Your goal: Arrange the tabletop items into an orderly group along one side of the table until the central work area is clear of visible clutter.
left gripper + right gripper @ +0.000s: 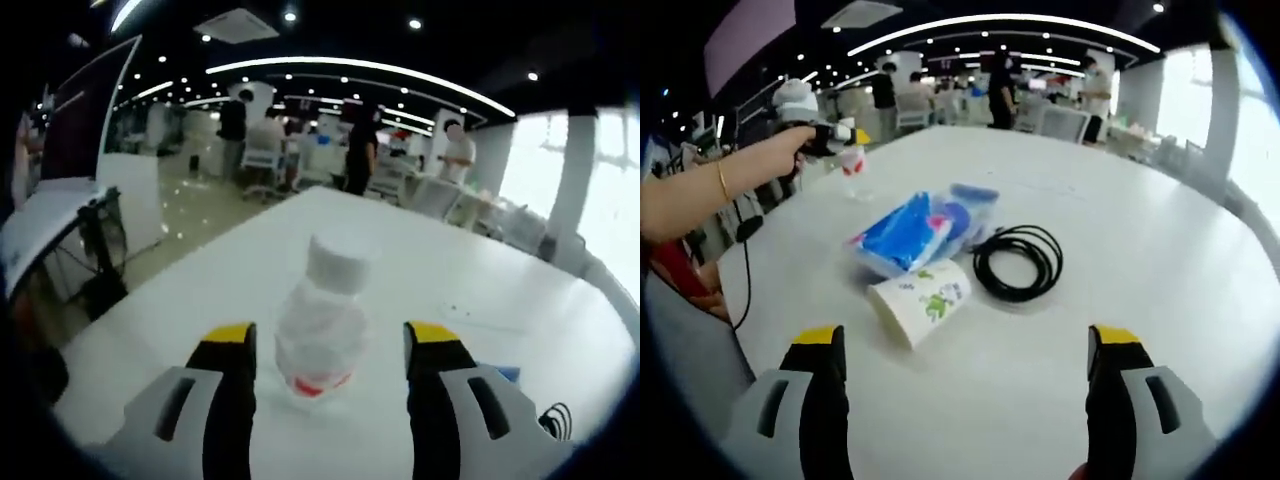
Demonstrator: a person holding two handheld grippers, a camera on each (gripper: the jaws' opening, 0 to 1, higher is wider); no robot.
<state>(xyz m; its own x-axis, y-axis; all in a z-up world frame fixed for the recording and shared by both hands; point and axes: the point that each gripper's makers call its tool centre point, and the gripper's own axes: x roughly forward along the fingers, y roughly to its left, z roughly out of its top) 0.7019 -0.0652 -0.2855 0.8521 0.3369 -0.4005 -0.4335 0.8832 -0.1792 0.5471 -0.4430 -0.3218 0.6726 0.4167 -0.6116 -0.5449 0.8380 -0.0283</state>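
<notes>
In the left gripper view we see the left hand-held gripper [330,350] with its yellow-tipped jaws set wide apart on either side of a small clear bottle [325,325] with a white cap. The bottle stands upright on the white table [480,280], between the jaws, with a gap on each side, so we hold nothing with this one. A red band runs round the bottle's lower part.

In the right gripper view the right hand-held gripper [970,370] hangs over the near edge of the table [1160,250], jaws spread wide and nothing between them. Ahead of it, toward the middle of the table, lies a paper cup [920,298] on its side, printed with green and dark marks, its open mouth turned toward the near left edge. Just beyond the cup, touching or almost touching it, is a blue and white packet [905,235], and against that a second, darker blue packet [965,210]. A coil of black cable [1018,260] lies just beside the cup and the packets, on their right.

Farther off, near the table's far left edge, the left hand-held gripper [845,135] reaches in, held by a hand [790,150] wearing a thin bracelet at the wrist, with the bottle [852,165] at its jaws. People stand among desks beyond the far edge.
</notes>
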